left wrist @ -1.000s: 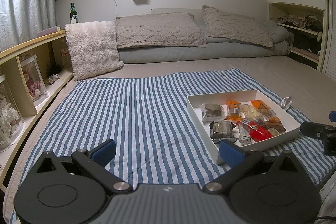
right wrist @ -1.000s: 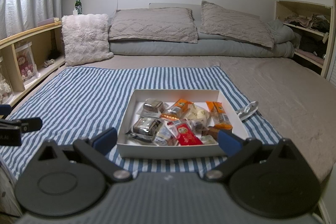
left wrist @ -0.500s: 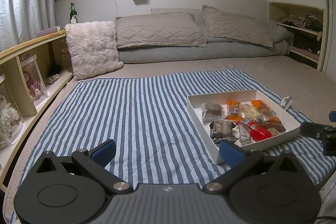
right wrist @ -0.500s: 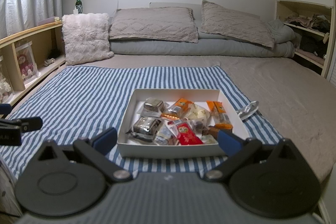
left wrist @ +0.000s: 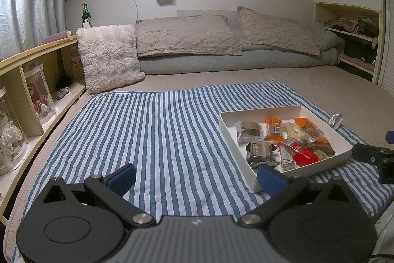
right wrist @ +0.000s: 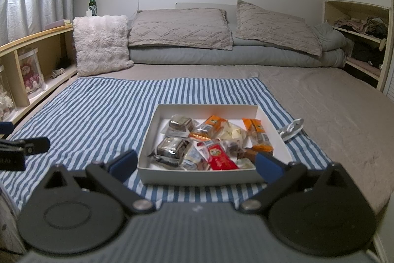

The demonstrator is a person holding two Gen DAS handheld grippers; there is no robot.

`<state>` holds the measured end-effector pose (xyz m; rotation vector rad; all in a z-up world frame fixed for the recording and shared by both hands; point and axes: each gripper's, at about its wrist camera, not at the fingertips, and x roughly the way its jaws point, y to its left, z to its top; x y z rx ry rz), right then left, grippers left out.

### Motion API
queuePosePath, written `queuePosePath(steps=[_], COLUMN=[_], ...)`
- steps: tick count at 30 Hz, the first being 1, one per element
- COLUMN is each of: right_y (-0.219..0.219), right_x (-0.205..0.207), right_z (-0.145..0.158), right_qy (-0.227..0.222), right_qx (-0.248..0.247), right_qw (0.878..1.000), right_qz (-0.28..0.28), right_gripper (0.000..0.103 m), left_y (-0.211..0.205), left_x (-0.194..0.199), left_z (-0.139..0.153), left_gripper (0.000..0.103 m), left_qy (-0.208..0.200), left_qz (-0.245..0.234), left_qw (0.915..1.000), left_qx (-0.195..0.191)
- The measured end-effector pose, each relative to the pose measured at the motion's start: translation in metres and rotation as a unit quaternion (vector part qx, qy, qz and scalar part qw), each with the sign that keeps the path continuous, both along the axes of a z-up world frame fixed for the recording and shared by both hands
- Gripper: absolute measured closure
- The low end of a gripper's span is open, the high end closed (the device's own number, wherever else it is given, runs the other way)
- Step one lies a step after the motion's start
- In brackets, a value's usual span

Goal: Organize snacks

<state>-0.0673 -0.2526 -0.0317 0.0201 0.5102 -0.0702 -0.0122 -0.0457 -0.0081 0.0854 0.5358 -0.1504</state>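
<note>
Shelf (left wrist: 37,58) runs along the bed's left edge, fluffy cushion (left wrist: 108,57) at its far end. Left gripper (left wrist: 195,179) hangs over the striped blanket (left wrist: 147,134) near its front edge, jaws spread wide, holding nothing. White box (right wrist: 197,175) sits on the blanket's right half, near the front edge. Snacks (right wrist: 206,142) are piled inside: silver packs at the left wall, red pack (right wrist: 221,160) at the front wall, orange packs toward the back and right. Right gripper (right wrist: 195,164) hovers at the box's front wall, jaws spread wider than the box, empty. One silver wrapper (right wrist: 291,128) lies outside, just beside the box's right wall, at the blanket's right edge.
</note>
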Motion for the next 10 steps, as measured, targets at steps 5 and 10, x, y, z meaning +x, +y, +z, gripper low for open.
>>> queuePosePath(steps=[5, 10], right_y=[0.0007, 0.0005], right_x=[0.0002, 0.0003], right_z=[-0.0004, -0.0004], right_qy=[0.0, 0.0], right_qx=[0.0, 0.0], right_qw=[1.0, 1.0], right_qz=[0.0, 0.001], right_gripper=[0.001, 0.001], left_y=[-0.0006, -0.0002], left_x=[-0.0002, -0.0007], left_z=[-0.0001, -0.0004], left_gripper=[0.0, 0.0], left_qy=[0.0, 0.0], left_qz=[0.0, 0.0], left_qw=[1.0, 1.0], left_qx=[0.0, 0.0])
